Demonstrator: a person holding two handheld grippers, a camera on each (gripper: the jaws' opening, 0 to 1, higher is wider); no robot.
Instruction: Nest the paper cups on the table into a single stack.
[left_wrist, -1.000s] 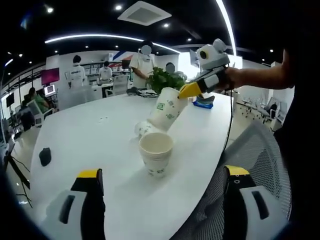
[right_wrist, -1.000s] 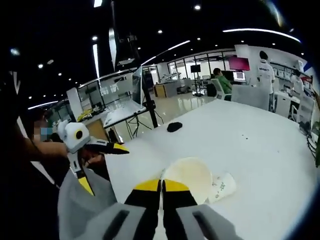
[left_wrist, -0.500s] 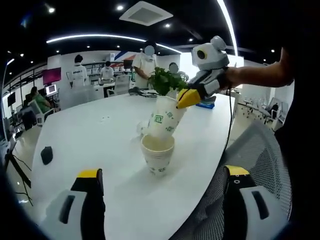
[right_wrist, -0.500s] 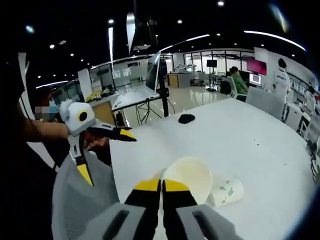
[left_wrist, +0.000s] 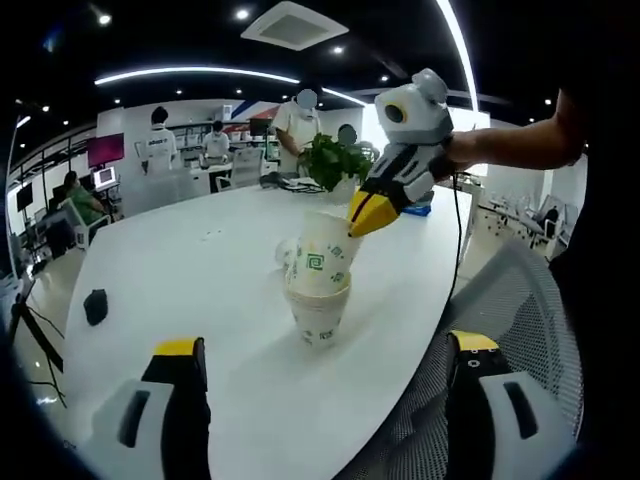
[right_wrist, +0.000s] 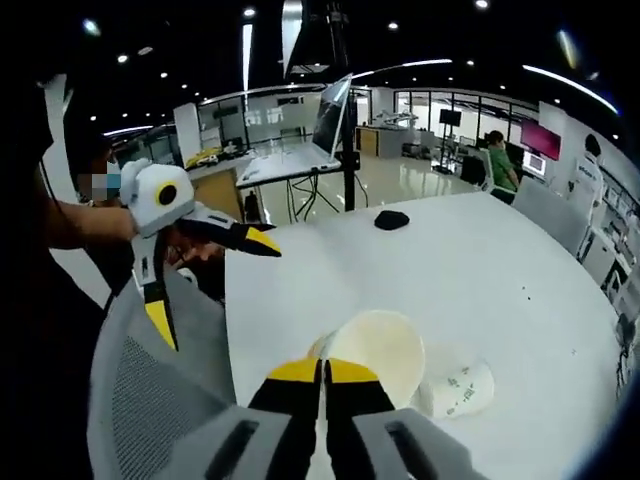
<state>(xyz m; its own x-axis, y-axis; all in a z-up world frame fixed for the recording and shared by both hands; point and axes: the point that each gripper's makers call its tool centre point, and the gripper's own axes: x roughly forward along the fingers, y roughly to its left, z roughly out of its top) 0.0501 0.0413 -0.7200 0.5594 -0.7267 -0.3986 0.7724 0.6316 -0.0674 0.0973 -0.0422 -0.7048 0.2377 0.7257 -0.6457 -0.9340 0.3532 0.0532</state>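
Pinching the rim of the upper paper cup (left_wrist: 325, 262), the right gripper (left_wrist: 366, 214) has its yellow-tipped jaws clamped on it, and that cup sits nested in the upright lower paper cup (left_wrist: 319, 318) on the white table (left_wrist: 180, 280). Just behind this pair a third paper cup (right_wrist: 458, 390) lies on its side on the table. The left gripper (right_wrist: 205, 280) hangs beyond the table edge above a grey mesh chair (right_wrist: 150, 400), jaws spread wide with nothing between them.
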